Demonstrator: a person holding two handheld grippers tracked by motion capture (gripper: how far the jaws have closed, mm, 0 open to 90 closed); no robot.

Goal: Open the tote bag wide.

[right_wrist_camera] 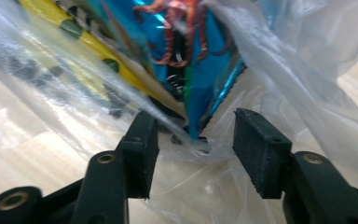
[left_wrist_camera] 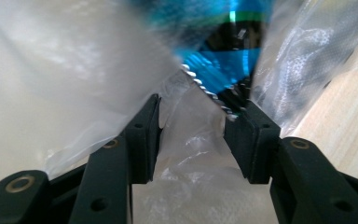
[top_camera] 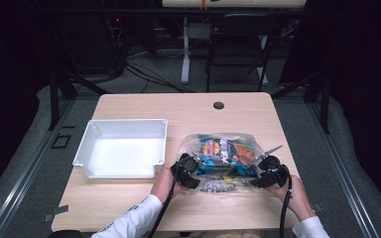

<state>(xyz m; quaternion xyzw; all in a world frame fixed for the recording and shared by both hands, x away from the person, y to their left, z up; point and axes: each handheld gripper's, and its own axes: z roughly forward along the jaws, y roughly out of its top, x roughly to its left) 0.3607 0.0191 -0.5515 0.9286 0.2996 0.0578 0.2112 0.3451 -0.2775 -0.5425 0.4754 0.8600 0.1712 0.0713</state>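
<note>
Two hand-held grippers — left [top_camera: 187, 170], right [top_camera: 270, 172] — spread, straddle the plastic bag's [top_camera: 222, 148] near edge.

From above, my desk [top_camera: 129, 198] is evenly lit from overhead, while the room beyond it falls into near darkness. The high view is soft and low in detail. Shadows under my hands are faint. Along my left claw [left_wrist_camera: 193, 135], the plastic bag [left_wrist_camera: 74, 70] blurs to a milky white haze close up. Along my right claw [right_wrist_camera: 193, 149], film glare streaks across; the nearest packets are out of focus.
</note>
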